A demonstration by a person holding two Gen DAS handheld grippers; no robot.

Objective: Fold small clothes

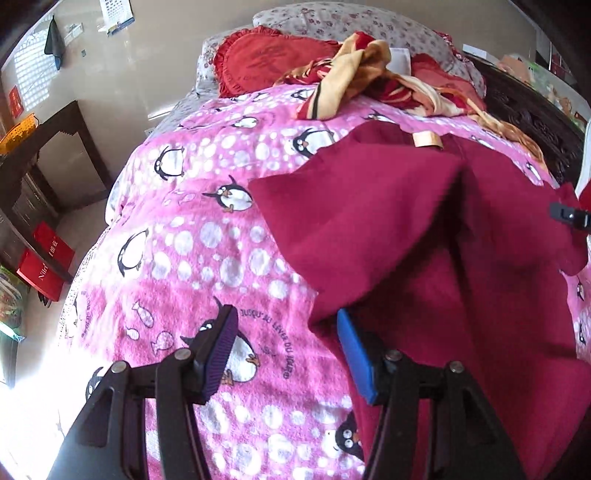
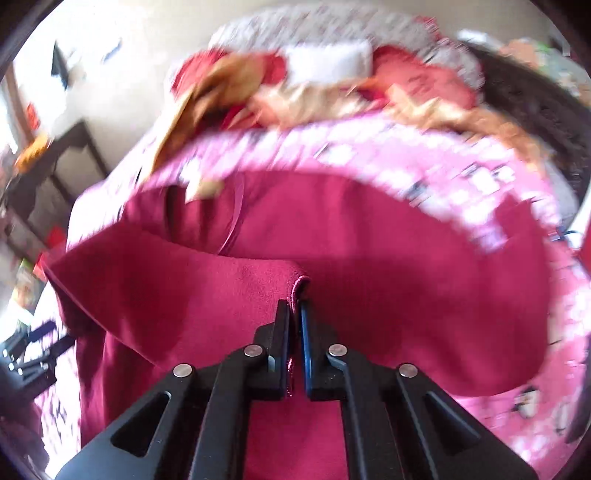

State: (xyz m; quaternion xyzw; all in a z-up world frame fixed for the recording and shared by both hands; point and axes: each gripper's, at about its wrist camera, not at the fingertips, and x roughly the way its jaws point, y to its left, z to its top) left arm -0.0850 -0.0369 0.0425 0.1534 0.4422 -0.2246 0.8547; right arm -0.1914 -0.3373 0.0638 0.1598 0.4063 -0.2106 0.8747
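A dark red garment (image 1: 424,240) lies partly folded on the pink penguin blanket (image 1: 207,240), a beige label (image 1: 426,139) at its far edge. My left gripper (image 1: 286,314) is open above the blanket at the garment's near left edge. Its blue pad (image 1: 354,350) sits against the cloth edge, its purple pad (image 1: 221,343) over the blanket, and only blanket shows between them. In the blurred right wrist view my right gripper (image 2: 294,306) is shut on a hemmed corner of the red garment (image 2: 369,295), holding a flap folded over. The right gripper's tip (image 1: 569,216) shows at the left view's right edge.
A crumpled red and yellow cloth (image 1: 354,70), a red heart-shaped pillow (image 1: 266,59) and floral pillows (image 1: 332,18) lie at the bed's head. A dark carved bed frame (image 1: 532,110) runs along the right. On the left stand a dark cabinet (image 1: 48,158) and red boxes (image 1: 44,266).
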